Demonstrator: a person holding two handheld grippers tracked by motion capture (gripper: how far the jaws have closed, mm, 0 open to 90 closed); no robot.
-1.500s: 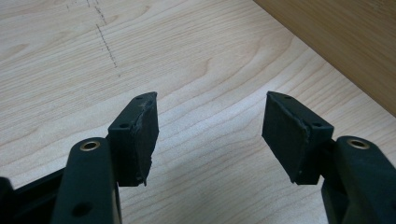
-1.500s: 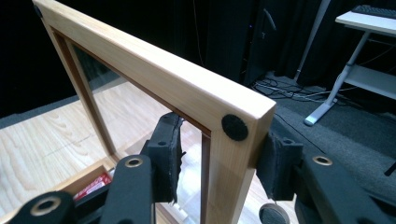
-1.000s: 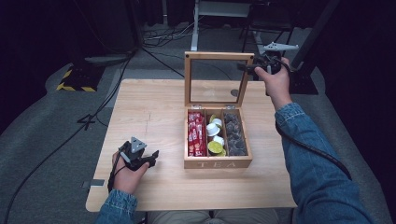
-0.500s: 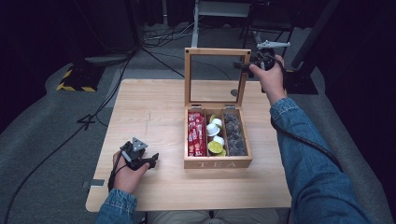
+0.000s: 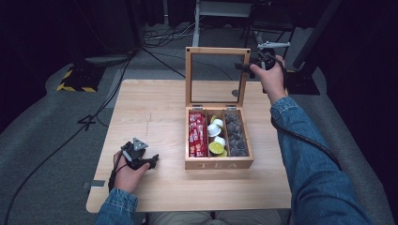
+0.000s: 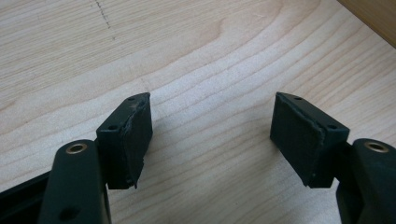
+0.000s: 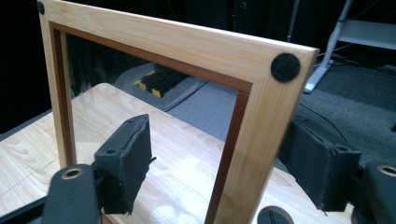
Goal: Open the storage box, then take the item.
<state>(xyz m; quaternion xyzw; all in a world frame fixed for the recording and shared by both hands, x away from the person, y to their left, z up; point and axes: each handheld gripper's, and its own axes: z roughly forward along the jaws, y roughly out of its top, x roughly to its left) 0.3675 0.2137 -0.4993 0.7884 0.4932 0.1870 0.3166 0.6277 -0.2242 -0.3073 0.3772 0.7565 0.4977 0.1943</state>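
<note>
A wooden tea box (image 5: 218, 164) stands at the table's middle right, its glass-paned lid (image 5: 217, 50) raised upright. My right gripper (image 5: 244, 67) is at the lid's upper right corner. In the right gripper view the lid frame (image 7: 177, 44) stands between the jaws of the right gripper (image 7: 219, 154); the near pad is clear of the wood, and the jaws have just been opening. My left gripper (image 5: 152, 161) rests low near the front left. The left gripper (image 6: 212, 126) has also been opening and has only bare tabletop between its jaws.
The box holds red sachets (image 5: 197, 133) on the left, white and green pods (image 5: 216, 138) in the middle and dark pods (image 5: 234, 133) on the right. The light wooden table (image 5: 155, 108) stretches left of the box. Cables and a stand lie on the floor behind.
My right hand has shifted a little left at the lid's corner, and the lid now stands more upright. The left hand has stayed in place.
</note>
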